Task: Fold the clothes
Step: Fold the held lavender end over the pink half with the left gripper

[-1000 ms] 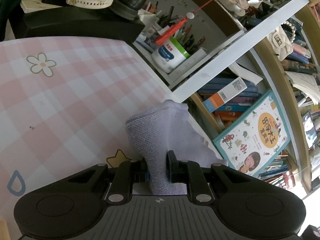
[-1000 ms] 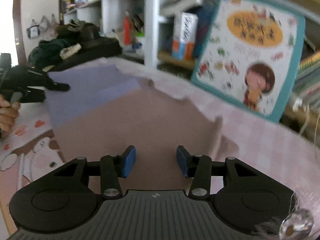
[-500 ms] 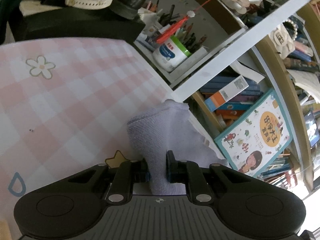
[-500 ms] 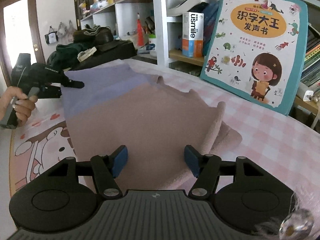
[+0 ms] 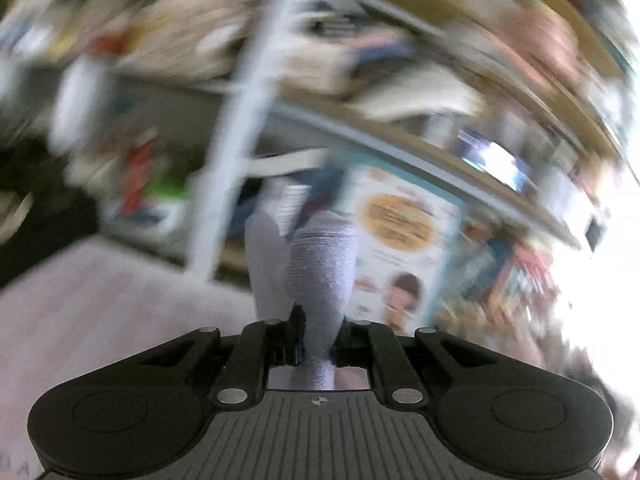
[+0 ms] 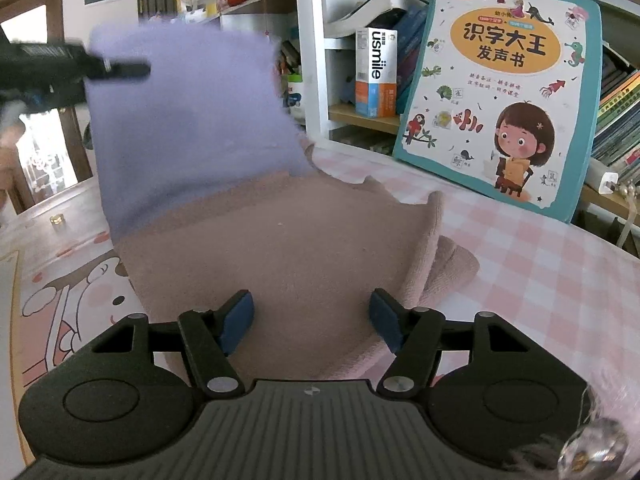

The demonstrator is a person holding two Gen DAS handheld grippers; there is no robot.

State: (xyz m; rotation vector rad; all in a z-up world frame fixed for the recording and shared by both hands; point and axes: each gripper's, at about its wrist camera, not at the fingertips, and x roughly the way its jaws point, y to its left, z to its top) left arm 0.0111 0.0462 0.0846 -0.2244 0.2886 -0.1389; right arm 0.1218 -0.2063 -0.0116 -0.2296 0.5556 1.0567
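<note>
A two-tone knitted garment lies on the pink checked table: its brown-pink part [image 6: 288, 256] rests flat, its lavender part [image 6: 188, 120] is raised in the air at the left. My left gripper [image 5: 318, 344] is shut on a bunched corner of the lavender cloth [image 5: 320, 272]; the left wrist view is blurred by motion. In the right wrist view the left gripper [image 6: 120, 70] shows at the upper left, holding that corner high. My right gripper [image 6: 312, 316] hovers low over the brown-pink part, jaws opening, blue pads apart with nothing pressed between them.
A children's book [image 6: 500, 92] leans on the shelves behind the table. A white box [image 6: 376, 74] stands on a shelf beside it. The tablecloth [image 6: 540, 280] runs free to the right; a cartoon print [image 6: 80, 300] lies at the left.
My left gripper has lifted the lavender corner up off the table and rolled. My right gripper has opened wider over the brown-pink part and stayed in place.
</note>
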